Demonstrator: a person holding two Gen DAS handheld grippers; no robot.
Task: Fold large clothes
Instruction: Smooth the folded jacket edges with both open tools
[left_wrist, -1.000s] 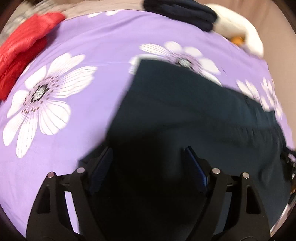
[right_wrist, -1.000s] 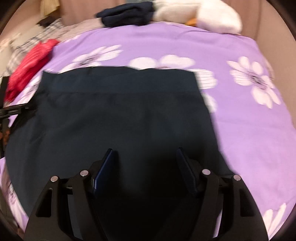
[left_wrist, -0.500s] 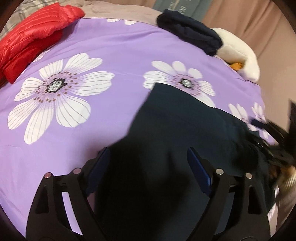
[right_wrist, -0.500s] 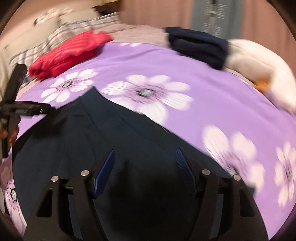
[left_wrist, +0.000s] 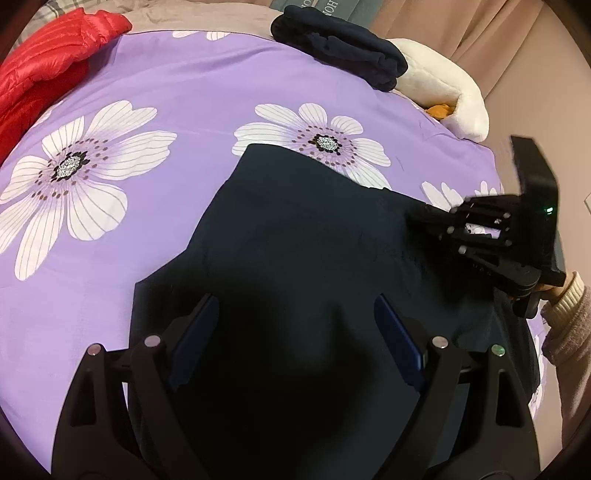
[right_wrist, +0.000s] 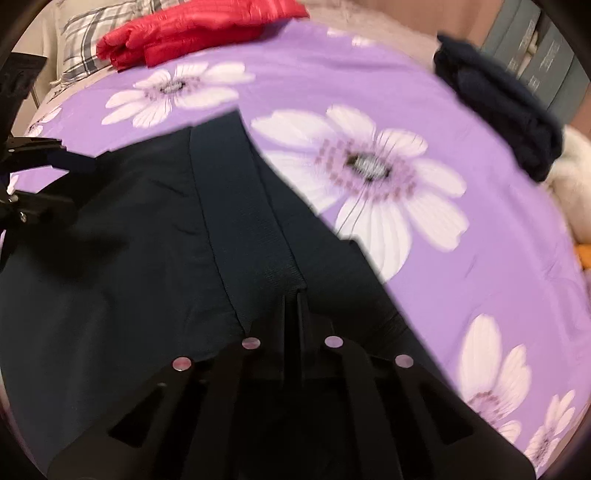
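Note:
A large dark navy garment (left_wrist: 303, 229) lies flat on the purple flowered bedspread (left_wrist: 177, 92); it also shows in the right wrist view (right_wrist: 147, 236). My left gripper (left_wrist: 295, 332) is open just above the garment's near part, fingers wide apart. My right gripper (right_wrist: 295, 299) is shut on the garment's banded edge (right_wrist: 255, 218). The right gripper also shows in the left wrist view (left_wrist: 417, 218), at the garment's right edge. The left gripper shows at the left rim of the right wrist view (right_wrist: 33, 184).
A red puffer jacket (left_wrist: 48, 70) lies at the far left of the bed. A folded dark garment (left_wrist: 343, 51) and a white plush (left_wrist: 443, 92) lie at the far end. A plaid pillow (right_wrist: 92, 37) lies behind the jacket.
The right gripper has closed on the garment's banded edge; it was open before. Both grippers have swung their view across the bed. The left gripper stays open.

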